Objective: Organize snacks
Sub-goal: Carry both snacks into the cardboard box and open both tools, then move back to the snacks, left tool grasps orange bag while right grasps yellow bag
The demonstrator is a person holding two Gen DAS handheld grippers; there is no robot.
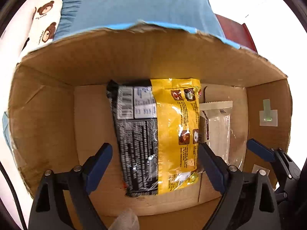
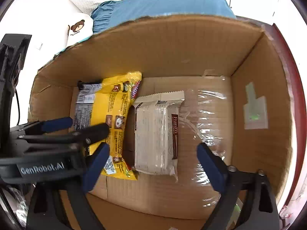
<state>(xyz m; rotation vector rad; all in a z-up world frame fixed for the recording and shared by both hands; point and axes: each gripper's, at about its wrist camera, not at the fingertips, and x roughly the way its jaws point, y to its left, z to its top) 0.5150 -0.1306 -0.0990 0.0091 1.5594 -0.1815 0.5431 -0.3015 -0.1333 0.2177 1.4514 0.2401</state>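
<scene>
Cardboard box lies beneath both downward-pointing, wide-open tools.

In the cardboard box, a white wafer pack lies beside a yellow snack bag, below wide-apart jaws.

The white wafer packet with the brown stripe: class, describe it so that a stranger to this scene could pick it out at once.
Start at the open brown cardboard box and look at its floor, where three snack packets lie in a row. The white wafer packet with the brown stripe is the rightmost, beside the yellow plastic snack bag. Unlike the yellow bag and the black foil packet, it is pale, with a zigzag-cut top edge.
</scene>
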